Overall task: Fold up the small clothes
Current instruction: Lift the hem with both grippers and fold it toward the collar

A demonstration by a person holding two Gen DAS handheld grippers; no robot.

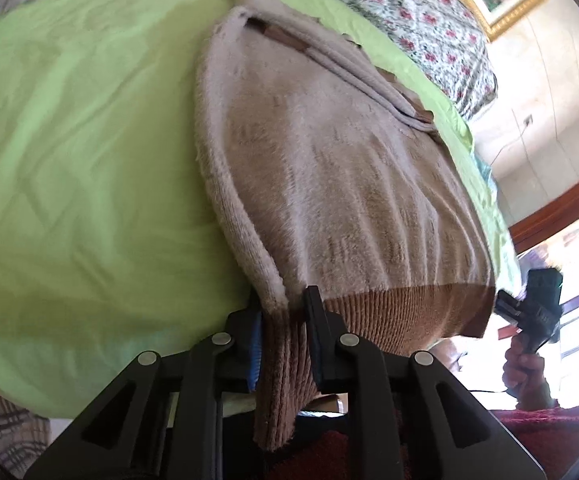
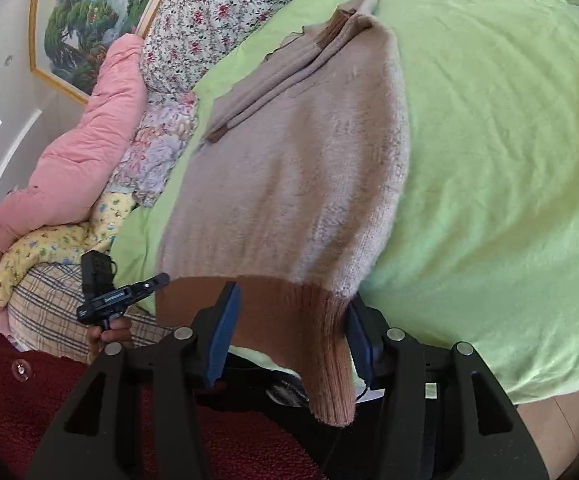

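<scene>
Left gripper (image 1: 283, 312) jaws clamp sweater (image 1: 329, 168) hem corner; right gripper (image 2: 289, 324) jaws straddle opposite corner, grip unclear. Sweater on green bed sheet (image 1: 89, 140). Pink quilt (image 2: 69, 160) only in right view.

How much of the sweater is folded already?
Partly. The sweater lies on the green sheet with its sleeves already folded across the top. The left gripper is pinching one corner of the brown ribbed hem; the right gripper straddles the other corner. Folding the hem end up toward the collar is still left.
</scene>
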